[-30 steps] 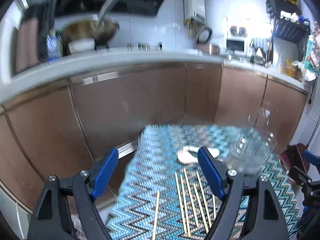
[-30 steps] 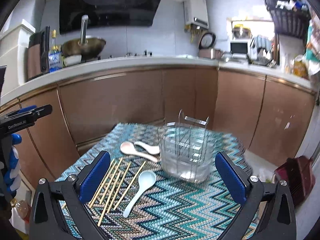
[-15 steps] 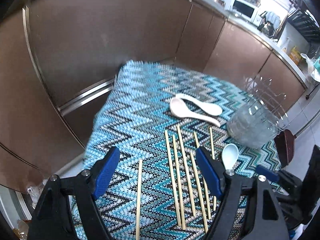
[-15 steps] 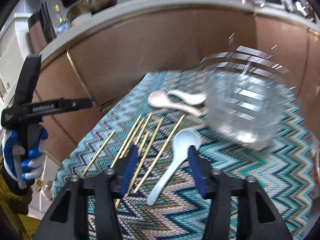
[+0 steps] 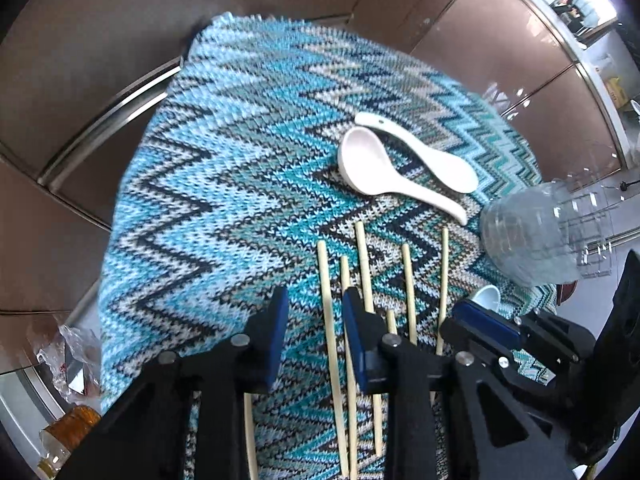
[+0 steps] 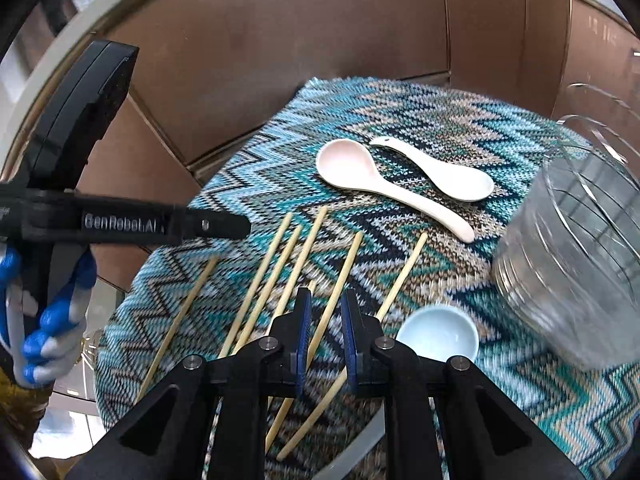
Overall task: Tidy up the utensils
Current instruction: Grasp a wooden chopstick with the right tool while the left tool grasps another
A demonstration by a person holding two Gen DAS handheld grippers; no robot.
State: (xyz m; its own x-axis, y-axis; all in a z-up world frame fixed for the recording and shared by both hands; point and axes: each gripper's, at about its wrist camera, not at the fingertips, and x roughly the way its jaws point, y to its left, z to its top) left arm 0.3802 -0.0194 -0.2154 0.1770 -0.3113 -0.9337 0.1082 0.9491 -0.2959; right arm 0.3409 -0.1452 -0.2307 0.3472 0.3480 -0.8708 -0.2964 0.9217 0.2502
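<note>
Several wooden chopsticks [image 5: 364, 256] [image 6: 260, 276] lie side by side on a blue zigzag cloth [image 5: 224, 184] [image 6: 440, 120]. Two white spoons [image 5: 384, 172] [image 6: 360, 176] lie beyond them, and a pale blue spoon [image 6: 438, 338] [image 5: 488, 296] lies next to a clear glass holder [image 5: 536, 236] [image 6: 576, 256]. My left gripper [image 5: 314, 316] hangs low over the chopsticks, jaws partly closed with one chopstick between them, not clamped. My right gripper [image 6: 325, 312] has its jaws narrowed around one chopstick [image 6: 340, 292], a small gap still showing. The right gripper also shows in the left wrist view [image 5: 492, 328].
Brown cabinet doors [image 5: 100, 40] [image 6: 280, 40] stand behind the small table. The cloth's left edge drops off to the floor, where a bottle [image 5: 68, 432] and plastic wrap [image 5: 76, 364] lie. The gloved hand and left gripper body [image 6: 80, 216] are at the left in the right wrist view.
Both grippers have tilted down and dropped close over the chopsticks. Both jaw pairs have narrowed, the right one much more, each around a chopstick.
</note>
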